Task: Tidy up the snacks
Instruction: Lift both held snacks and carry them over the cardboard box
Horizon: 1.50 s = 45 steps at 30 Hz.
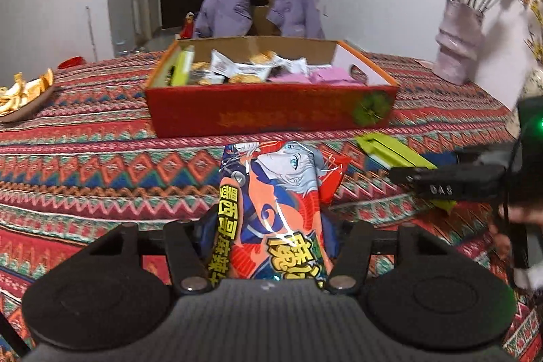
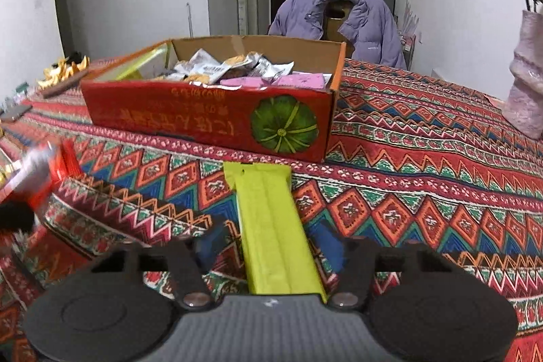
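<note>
My left gripper [image 1: 271,226] is shut on a red and blue cartoon snack packet [image 1: 281,192], held above the cloth just in front of the red snack box [image 1: 271,111]. My right gripper [image 2: 271,243] is shut on a long lime-green snack packet [image 2: 271,219], also in front of the red box [image 2: 203,121]. The box holds several small wrapped snacks and pink packets [image 1: 325,75]. In the left wrist view the right gripper [image 1: 441,185] and its green packet [image 1: 397,151] show at the right. The red packet [image 2: 44,172] shows blurred at the left of the right wrist view.
A patterned red tablecloth [image 1: 101,165] covers the table. A plate of orange peels [image 1: 23,94] lies far left. A pale vase with pink flowers [image 1: 458,46] stands far right. A chair with a purple jacket [image 1: 261,5] is behind the table.
</note>
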{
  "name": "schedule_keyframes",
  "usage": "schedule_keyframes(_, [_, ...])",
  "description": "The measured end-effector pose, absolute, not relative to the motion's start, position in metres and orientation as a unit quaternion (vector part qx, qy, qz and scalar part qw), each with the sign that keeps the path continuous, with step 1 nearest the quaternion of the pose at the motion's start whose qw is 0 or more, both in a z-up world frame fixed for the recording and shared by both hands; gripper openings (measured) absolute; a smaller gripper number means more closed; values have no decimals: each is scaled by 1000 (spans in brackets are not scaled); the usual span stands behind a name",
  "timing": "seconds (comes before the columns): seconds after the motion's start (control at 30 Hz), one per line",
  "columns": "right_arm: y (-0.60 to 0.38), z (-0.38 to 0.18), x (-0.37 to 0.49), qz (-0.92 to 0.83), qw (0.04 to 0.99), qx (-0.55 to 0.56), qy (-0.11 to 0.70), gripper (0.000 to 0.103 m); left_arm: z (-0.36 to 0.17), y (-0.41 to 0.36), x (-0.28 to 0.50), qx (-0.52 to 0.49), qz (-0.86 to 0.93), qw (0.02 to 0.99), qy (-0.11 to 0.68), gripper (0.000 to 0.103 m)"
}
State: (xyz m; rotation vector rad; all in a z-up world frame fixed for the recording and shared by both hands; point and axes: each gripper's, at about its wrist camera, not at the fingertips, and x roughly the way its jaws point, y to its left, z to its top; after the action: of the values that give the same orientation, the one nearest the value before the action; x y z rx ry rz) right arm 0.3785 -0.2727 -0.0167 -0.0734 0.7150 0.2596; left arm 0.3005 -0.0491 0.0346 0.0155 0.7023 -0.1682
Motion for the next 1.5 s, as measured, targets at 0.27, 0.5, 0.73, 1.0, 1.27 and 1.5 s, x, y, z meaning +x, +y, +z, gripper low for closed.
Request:
schedule_keyframes(0.27, [-271, 6, 322, 127, 935, -20, 332, 35, 49, -34, 282, -12, -92, 940, 327, 59])
schedule_keyframes(0.5, [-254, 44, 246, 126, 951, -33, 282, 35, 70, -21, 233, -37, -107, 949, 295, 59])
schedule_keyframes(0.73, [-236, 70, 180, 148, 961, -32, 231, 35, 82, -10, 167, -38, -108, 960, 256, 59])
schedule_keyframes(1.0, [-228, 71, 148, 154, 963, -33, 219, 35, 82, 2, 124, -49, -94, 965, 238, 59])
schedule_keyframes(1.27, [-227, 76, 146, 155, 964, -30, 212, 35, 88, 1, 126, -49, -101, 967, 229, 59])
schedule_keyframes(1.5, [-235, 80, 176, 153, 963, -14, 219, 35, 92, -5, 159, -49, -106, 964, 238, 59])
